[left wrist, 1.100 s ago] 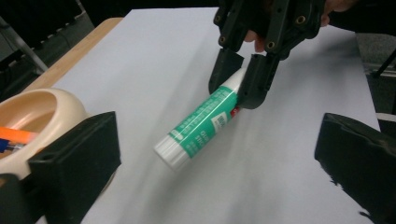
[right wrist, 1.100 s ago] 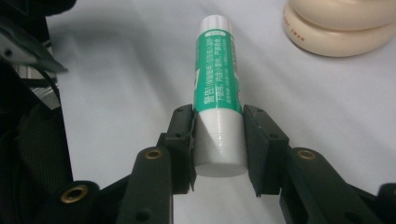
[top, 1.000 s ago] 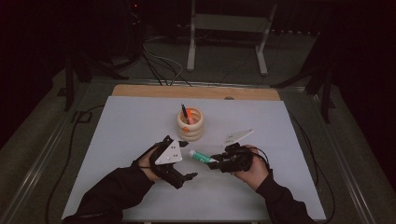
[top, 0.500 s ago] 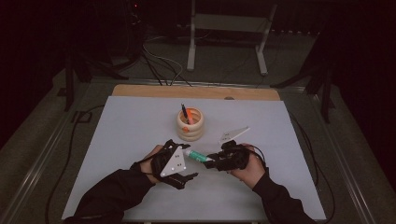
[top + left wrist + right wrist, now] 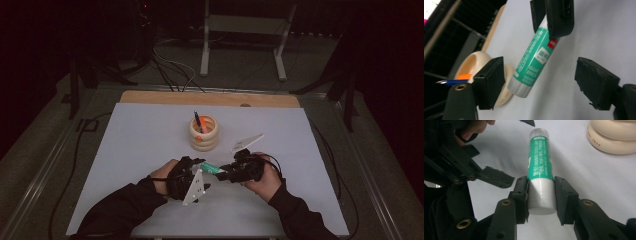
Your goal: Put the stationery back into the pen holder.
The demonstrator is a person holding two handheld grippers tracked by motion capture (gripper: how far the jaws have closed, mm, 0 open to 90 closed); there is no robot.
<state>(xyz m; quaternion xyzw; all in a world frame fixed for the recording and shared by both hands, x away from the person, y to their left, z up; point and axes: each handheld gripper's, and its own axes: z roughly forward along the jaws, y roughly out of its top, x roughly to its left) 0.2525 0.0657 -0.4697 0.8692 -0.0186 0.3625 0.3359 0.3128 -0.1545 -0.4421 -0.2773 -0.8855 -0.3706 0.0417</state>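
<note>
Since the earlier frames the left tool (image 5: 200,172) has slid in over the white surface (image 5: 140,145) toward the right tool (image 5: 222,173), and its jaws have just been closing around the free end of the glue stick (image 5: 212,169), though in the left gripper view a gap shows on both sides and the pads do not yet press on it. The right tool is clamped on the white end of the glue stick, which it holds off the surface between the two hands, just in front of the ringed cream pen holder (image 5: 203,133). The glue stick (image 5: 534,53) looks light, rigid and smooth-sided, so likely slippery; the safest hold is square across its grey-white end or green barrel.
</note>
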